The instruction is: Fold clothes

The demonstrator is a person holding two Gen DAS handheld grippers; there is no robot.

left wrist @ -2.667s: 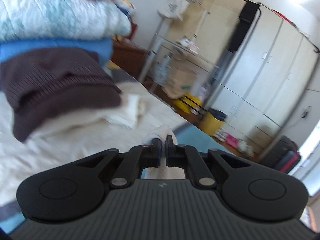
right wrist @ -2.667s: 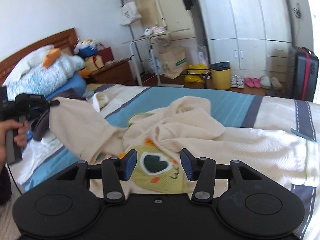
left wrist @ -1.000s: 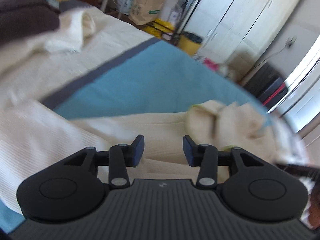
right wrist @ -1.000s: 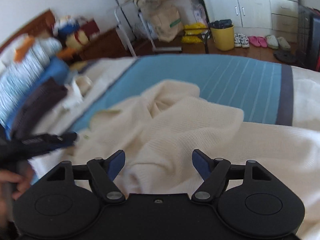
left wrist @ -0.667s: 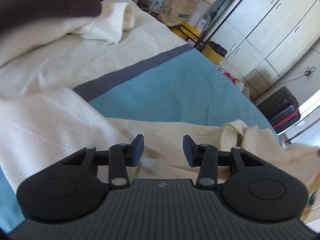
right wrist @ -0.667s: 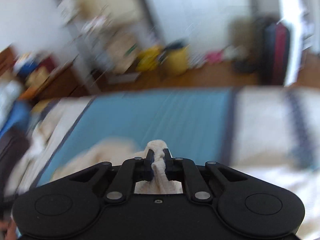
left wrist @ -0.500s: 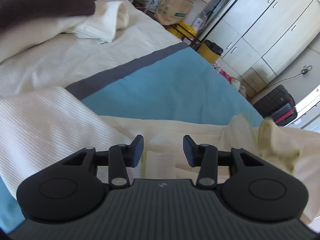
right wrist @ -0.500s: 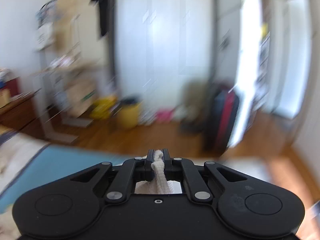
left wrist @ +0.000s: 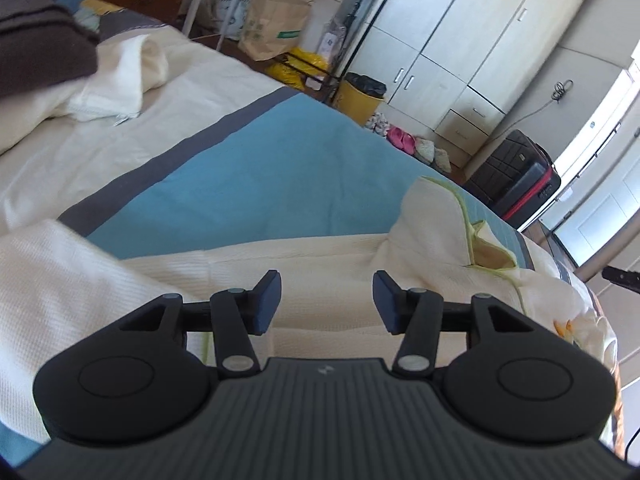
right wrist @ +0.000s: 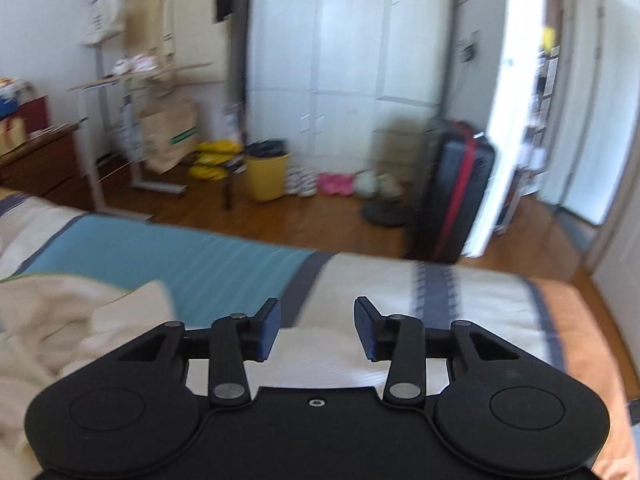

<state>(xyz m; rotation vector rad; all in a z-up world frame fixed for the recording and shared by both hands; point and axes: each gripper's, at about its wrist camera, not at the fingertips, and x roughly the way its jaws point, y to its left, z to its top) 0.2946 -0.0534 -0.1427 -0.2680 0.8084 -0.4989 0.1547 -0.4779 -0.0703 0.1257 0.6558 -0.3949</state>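
Observation:
A cream knit garment (left wrist: 320, 256) with a green-trimmed neck (left wrist: 464, 216) lies stretched across the blue and white bedspread (left wrist: 260, 168). My left gripper (left wrist: 326, 300) hovers just over the garment's near edge, its jaws opening, and the pads press on nothing. In the right wrist view my right gripper (right wrist: 317, 326) is over the white part of the bedspread (right wrist: 460, 300), its jaws opening with nothing between them. The cream garment (right wrist: 80, 320) lies bunched to its left. A dark tip, perhaps of the right gripper (left wrist: 620, 278), pokes in at the right edge of the left wrist view.
Folded dark brown clothes (left wrist: 36, 40) and a white folded cloth (left wrist: 120, 76) sit at the bed's far left. Beyond the bed's edge are a wooden floor, a yellow bin (right wrist: 266, 176), a black suitcase (right wrist: 452, 192), slippers and white wardrobes (right wrist: 344, 60).
My right gripper was shut on a fold of cream cloth and carried it up and to the right; it has now let go and stands open. The left jaws have spread wider.

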